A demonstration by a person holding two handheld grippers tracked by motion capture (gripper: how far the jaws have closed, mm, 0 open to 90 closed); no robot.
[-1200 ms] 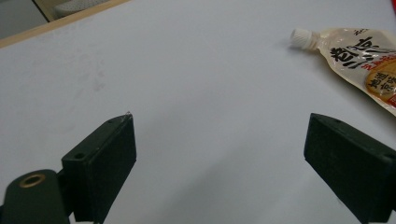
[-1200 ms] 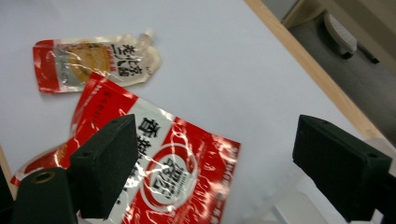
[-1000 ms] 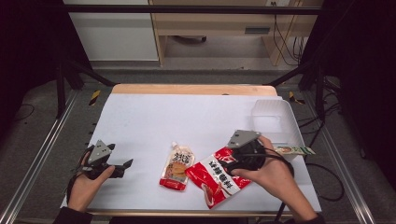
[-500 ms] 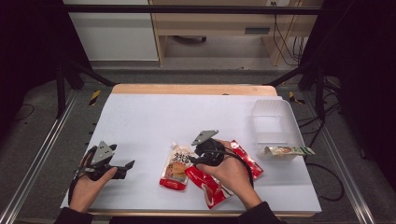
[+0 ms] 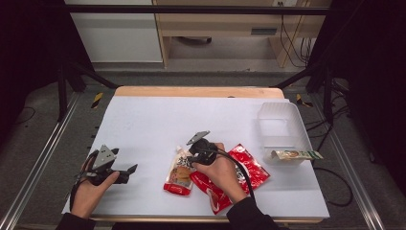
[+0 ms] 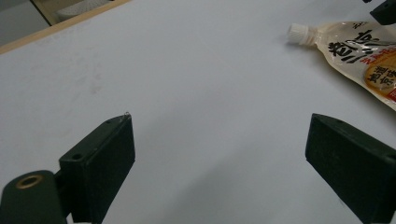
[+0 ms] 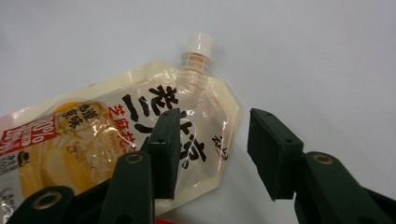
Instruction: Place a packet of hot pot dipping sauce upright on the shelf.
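A cream and orange spout pouch with a white cap lies flat near the table's front middle. My right gripper hovers low over its top end. In the right gripper view the right gripper is open. One jaw stands over the pouch, the other over bare table beside the pouch's corner. A red snack packet lies partly under the right hand. My left gripper rests at the front left. The left gripper is wide open with nothing in it, and the pouch lies farther off.
A clear plastic box stands at the table's right side. A small green and tan sachet lies across its front edge. White paper covers the table. A cable trails from the right gripper over the red packet.
My right gripper has moved left, from the red packet near the box to above the pouch's spout end. The left gripper has hardly moved.
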